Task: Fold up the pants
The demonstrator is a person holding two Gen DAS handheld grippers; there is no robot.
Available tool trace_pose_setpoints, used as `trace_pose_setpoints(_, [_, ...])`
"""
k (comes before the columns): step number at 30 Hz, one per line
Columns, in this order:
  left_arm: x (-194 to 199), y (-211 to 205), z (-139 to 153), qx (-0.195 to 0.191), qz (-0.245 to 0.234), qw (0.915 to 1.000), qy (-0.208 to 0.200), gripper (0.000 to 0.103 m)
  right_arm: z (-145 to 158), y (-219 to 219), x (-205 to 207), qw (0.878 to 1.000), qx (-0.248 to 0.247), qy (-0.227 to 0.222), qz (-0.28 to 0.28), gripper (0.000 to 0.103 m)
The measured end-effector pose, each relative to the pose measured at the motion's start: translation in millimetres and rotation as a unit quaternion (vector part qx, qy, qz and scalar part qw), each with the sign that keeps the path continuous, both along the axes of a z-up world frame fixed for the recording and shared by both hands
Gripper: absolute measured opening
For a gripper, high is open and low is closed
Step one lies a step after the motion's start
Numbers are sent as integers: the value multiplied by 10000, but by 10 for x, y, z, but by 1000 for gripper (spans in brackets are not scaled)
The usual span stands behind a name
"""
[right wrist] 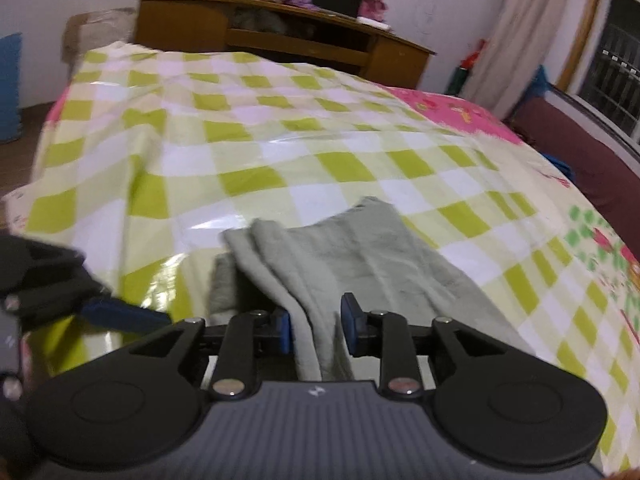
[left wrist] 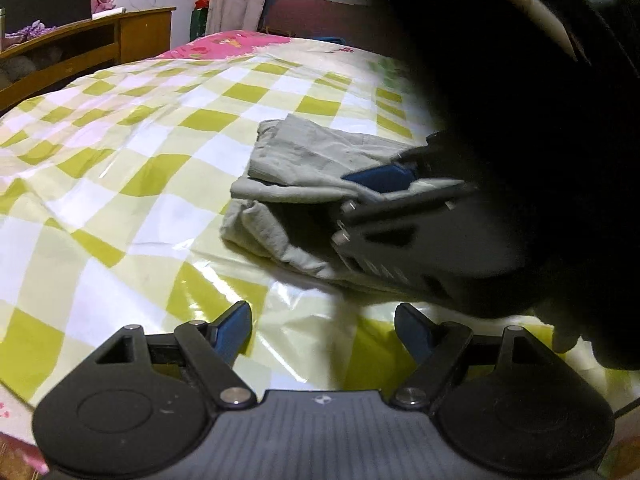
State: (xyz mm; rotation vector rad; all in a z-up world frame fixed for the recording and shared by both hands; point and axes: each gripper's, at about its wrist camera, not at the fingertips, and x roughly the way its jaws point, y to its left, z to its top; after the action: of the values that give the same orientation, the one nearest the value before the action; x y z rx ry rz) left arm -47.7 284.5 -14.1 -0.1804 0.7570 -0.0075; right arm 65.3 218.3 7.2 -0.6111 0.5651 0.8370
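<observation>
The soft grey folded pants point(right wrist: 352, 256) lie on the glossy checked sheet point(right wrist: 248, 152), an edge between the right gripper point(right wrist: 316, 328) pads without contact, while the left gripper point(left wrist: 322, 332) is spread empty.

pants point(right wrist: 360, 256): soft matt grey cloth, slightly napped | bed cover point(right wrist: 248, 152): glossy checked plastic sheet, wrinkled, with glare | tongs point(left wrist: 322, 332): matt black plastic, blue pads, shiny metal pivots | cabinet point(right wrist: 280, 40): brown wood
</observation>
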Motion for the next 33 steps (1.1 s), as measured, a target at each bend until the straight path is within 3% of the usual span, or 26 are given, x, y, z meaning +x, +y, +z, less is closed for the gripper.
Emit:
trace_pose_setpoints(3, [-61, 0, 42, 137, 5, 9999, -26, 92, 8, -123, -52, 9999, 29, 98, -30, 42])
trace_pose_setpoints(8, [-138, -55, 285, 657, 44, 9972, -366, 92, 252, -647, -128, 9950, 647, 416, -638, 44])
trace_pose_setpoints(12, [-20, -198, 511, 903, -228, 9930, -730, 92, 340, -1357, -26, 9810, 794, 488, -1701, 47])
trace_pose_setpoints(17, [347, -609, 524, 1022, -843, 9858, -1032, 92, 238, -2316, 251, 9328, 1092, 797, -3340, 48])
trace_pose_setpoints(20, [649, -765, 391, 1052, -1054, 9859, -769, 92, 93, -2705, 385, 9000, 1549, 1347, -3844, 48])
trace_pose_setpoints(22, [823, -805, 248, 1186, -1064, 9867, -326, 92, -66, -2886, 466, 8768, 1995, 2010, -3887, 48])
trace_pose_setpoints(24, [948, -795, 57, 1315, -1086, 9852, 181, 93, -184, -2973, 486, 8640, 2304, 2226, -3885, 50])
trace_pose_setpoints(27, [900, -802, 34, 1386, -1071, 9843, 229, 93, -217, -3090, 478, 8496, 2859, 2522, -3645, 50])
trace_pose_setpoints(31, [918, -912, 101, 1648, -1075, 9803, 193, 93, -354, -3253, 567, 8176, 3429, 3035, -3490, 50])
trace_pose_setpoints(33, [963, -986, 89, 1757, -1077, 9782, 245, 93, -433, -3280, 629, 7934, 3768, 3219, -3534, 50])
